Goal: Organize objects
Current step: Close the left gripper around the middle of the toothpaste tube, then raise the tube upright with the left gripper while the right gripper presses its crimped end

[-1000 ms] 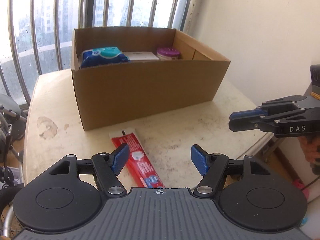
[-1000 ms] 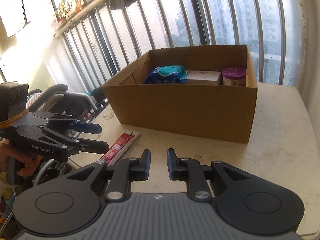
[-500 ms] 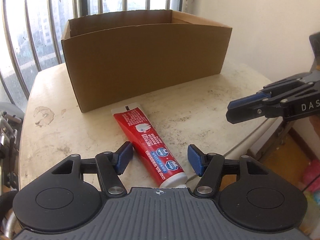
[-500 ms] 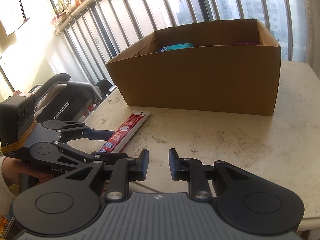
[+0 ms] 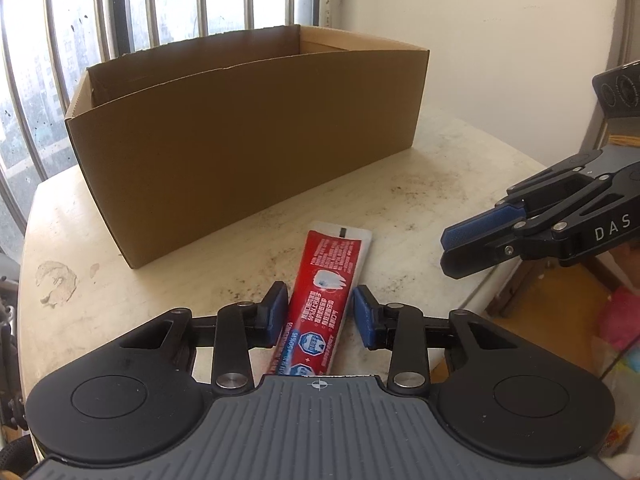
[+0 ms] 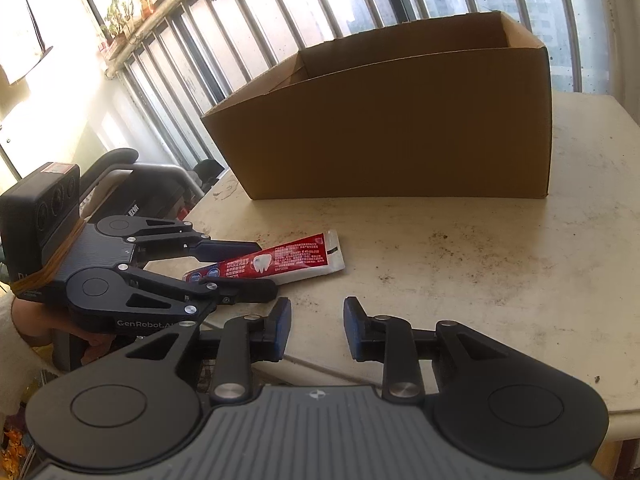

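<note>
A red and white toothpaste tube lies flat on the pale table, in front of an open cardboard box. My left gripper is low over the table with its blue pads on either side of the tube's lower half, jaws close to it but still apart. The right wrist view shows the same: the tube between the left gripper's fingers. My right gripper is open and empty over the table's near edge, right of the tube. The box's contents are hidden from here.
The box fills the back of the table. Window bars stand behind it and a wall to the right. A dark stroller stands beyond the table's left edge. The table edge drops off at right.
My left gripper has dropped and moved forward over the tube, and its jaws have narrowed around it. My right gripper has lowered and opened wider. The box contents have gone out of sight.
</note>
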The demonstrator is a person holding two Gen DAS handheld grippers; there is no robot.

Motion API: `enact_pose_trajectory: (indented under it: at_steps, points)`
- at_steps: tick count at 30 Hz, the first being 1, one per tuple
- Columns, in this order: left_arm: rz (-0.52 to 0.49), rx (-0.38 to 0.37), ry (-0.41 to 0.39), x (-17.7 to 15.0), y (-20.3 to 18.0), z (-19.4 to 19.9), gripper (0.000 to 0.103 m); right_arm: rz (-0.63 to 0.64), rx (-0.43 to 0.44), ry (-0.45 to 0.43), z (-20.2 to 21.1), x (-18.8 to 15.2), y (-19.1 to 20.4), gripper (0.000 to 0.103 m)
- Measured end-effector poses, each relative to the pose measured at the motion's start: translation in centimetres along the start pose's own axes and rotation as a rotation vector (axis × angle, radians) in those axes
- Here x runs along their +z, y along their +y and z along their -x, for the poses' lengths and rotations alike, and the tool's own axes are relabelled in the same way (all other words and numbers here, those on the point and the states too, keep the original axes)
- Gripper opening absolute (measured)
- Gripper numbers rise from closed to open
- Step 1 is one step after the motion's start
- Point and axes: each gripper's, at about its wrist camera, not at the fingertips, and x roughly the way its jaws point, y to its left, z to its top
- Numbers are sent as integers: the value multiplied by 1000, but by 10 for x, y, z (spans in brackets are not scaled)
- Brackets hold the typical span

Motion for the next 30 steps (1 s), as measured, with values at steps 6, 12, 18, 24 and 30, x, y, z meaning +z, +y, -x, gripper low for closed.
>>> enact_pose_trajectory:
  at_steps: [6,12,18,24,30]
  points:
    - [-54,-29,0,2,0,-1,30,-37,-5,-5,-6,9,-14,32]
    - [-372,112,-91,-8,-36,-4,27,-61,21,-5,-21,17,-23,33]
    - [-457,106,-155,-12,-34,-11,26,-114,62,-23,-24,26,-37,50]
    - [-704,228,-267,-40,-45,-16,23,-128,77,-47,-32,37,-54,53]
    - [-768,160,-297,-42,-35,-13,22,-164,188,-49,-47,48,-72,55]
